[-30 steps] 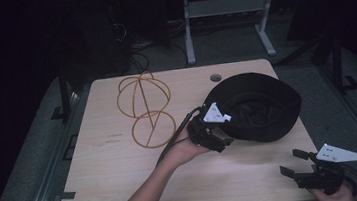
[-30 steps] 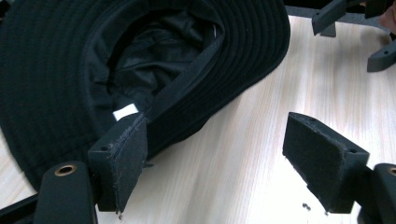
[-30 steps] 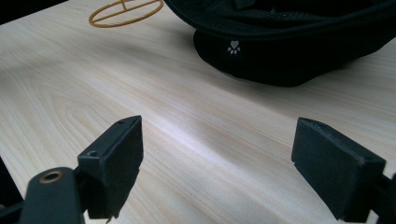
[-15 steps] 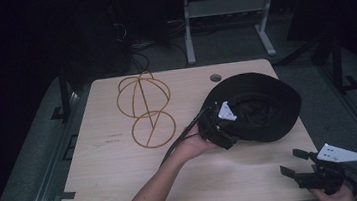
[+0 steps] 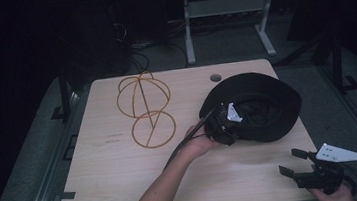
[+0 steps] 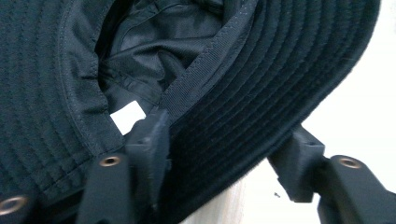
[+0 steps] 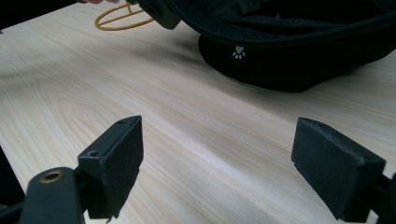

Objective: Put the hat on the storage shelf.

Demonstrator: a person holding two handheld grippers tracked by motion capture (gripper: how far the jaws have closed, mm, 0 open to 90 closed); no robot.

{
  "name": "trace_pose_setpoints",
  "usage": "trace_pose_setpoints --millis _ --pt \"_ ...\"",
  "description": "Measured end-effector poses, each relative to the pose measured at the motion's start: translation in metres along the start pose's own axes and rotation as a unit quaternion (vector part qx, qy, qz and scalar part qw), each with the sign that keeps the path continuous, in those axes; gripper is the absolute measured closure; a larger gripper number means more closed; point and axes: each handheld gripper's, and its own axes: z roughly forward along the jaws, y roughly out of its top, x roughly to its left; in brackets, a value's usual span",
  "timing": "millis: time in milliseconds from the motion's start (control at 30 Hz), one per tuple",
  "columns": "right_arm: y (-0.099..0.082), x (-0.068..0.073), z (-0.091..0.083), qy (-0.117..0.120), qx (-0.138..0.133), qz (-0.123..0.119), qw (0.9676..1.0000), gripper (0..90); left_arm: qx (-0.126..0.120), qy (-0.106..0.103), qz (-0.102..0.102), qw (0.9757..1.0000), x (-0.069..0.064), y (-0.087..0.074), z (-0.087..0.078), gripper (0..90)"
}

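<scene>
Left gripper [image 5: 223, 126] at black hat [image 5: 262, 106], right side of table [image 5: 110, 188]; jaws just closing astride brim, not yet clamped, to lift. Right gripper [image 5: 293, 163] spread wide, parked near front edge.

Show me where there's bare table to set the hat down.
Bare table lies in front of the wire frame, left of the forearm. The right half is crowded: hat, left gripper, right gripper.
</scene>
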Motion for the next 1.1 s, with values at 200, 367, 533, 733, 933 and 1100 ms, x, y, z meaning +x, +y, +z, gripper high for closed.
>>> trace_pose_setpoints --millis 200,367,533,733,933,1100 --pt "-0.001 -0.001 -0.001 -0.002 -0.001 0.001 1.0000 16.2 -0.008 0.013 0.013 0.9998 -0.001 0.001 -0.001 61.1" --pt "-0.001 -0.001 0.000 -0.003 0.001 0.001 1.0000 16.1 -0.021 0.006 0.017 0.9996 -0.005 0.000 -0.006 68.4" --pt "0.000 -0.001 0.001 -0.007 0.000 0.000 1.0000 16.2 -0.047 -0.005 0.012 0.9988 -0.010 -0.002 -0.018 77.4" --pt "0.004 0.002 0.003 -0.019 -0.002 -0.003 0.9998 16.0 -0.066 -0.018 0.004 0.9976 -0.016 -0.004 -0.029 84.2" --pt "0.010 0.006 0.007 -0.025 -0.006 -0.013 0.9996 15.4 -0.087 -0.037 -0.017 0.9954 -0.020 -0.006 -0.044 86.4" --pt "0.015 0.007 0.013 -0.020 -0.011 -0.015 0.9996 15.3 -0.111 -0.054 -0.035 0.9917 -0.020 -0.003 -0.058 86.8"
